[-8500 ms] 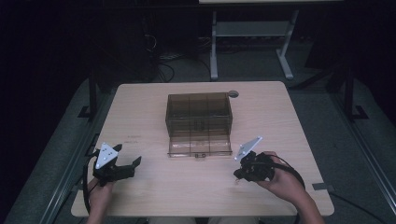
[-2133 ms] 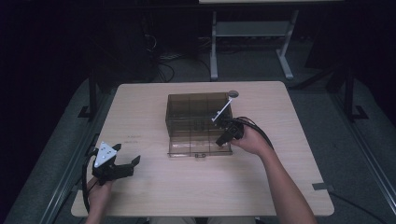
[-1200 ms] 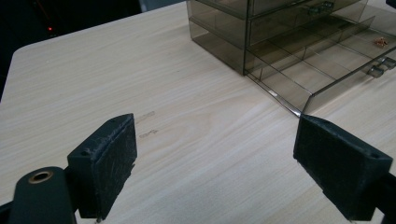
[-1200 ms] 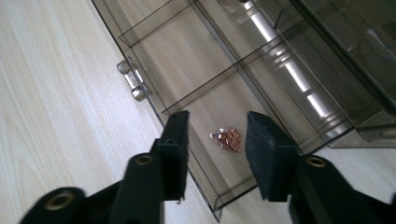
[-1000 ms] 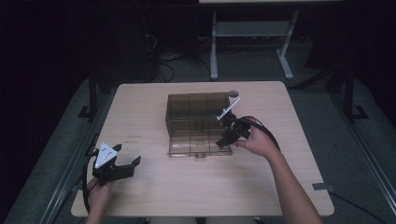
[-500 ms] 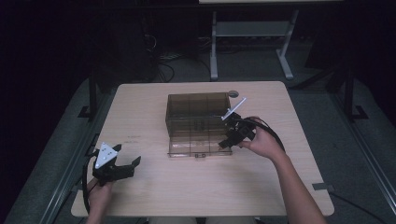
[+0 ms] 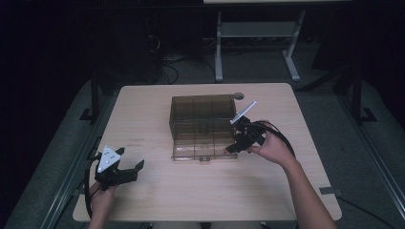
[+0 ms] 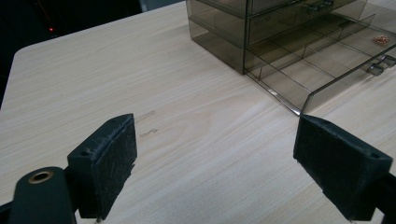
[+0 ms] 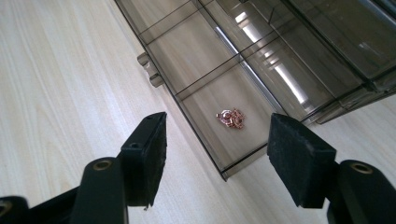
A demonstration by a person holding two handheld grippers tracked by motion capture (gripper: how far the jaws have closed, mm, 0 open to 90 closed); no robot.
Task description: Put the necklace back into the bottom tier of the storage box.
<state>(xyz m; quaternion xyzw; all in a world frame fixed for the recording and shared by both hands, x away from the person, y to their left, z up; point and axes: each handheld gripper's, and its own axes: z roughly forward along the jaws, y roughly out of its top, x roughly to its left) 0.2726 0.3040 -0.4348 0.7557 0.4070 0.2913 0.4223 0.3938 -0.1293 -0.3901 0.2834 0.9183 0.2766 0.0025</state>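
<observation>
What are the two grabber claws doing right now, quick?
Left gripper: open, holding nothing, low over the bare table.
Right gripper: open, holding nothing, above the small pink trinket in the pulled-out drawer.

A small round grommet (image 7: 239, 96) sat near the surface's (image 7: 143, 109) far edge; a white stand (image 7: 253, 33) stood on the floor beyond.

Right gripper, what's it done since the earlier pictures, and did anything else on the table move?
The right gripper went from the table's near right edge forward to the smoked plastic drawer box, then drew back a little toward the pulled-out bottom drawer. Its jaws now stand open over a small pink trinket lying in that drawer. The left gripper, open, and the box stayed where they were.
</observation>
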